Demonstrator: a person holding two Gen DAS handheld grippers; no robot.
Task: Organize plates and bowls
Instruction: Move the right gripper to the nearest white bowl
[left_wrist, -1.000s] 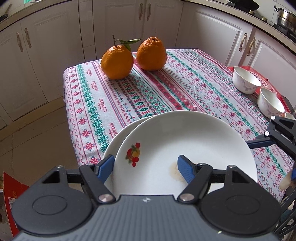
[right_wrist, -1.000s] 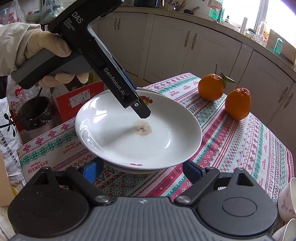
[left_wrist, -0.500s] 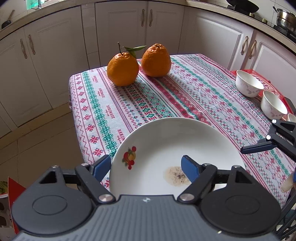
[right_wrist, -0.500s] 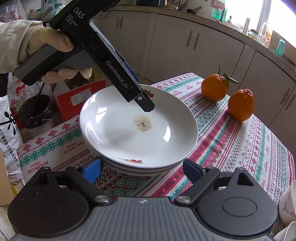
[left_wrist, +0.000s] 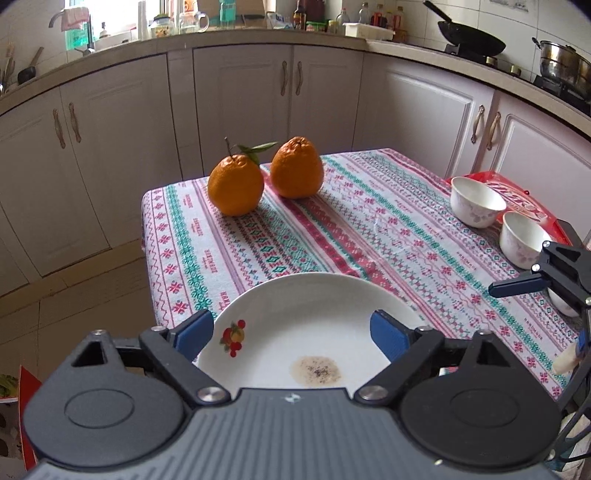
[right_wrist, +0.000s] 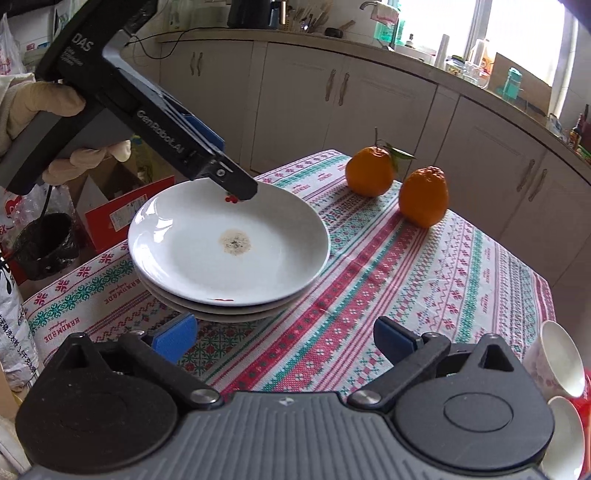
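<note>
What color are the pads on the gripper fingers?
Blue pads on black fingers, clearest in the left wrist view.

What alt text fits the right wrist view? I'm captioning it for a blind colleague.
A stack of white plates sits on a patterned tablecloth, the left gripper open above its far rim. Two oranges stand behind it.
</note>
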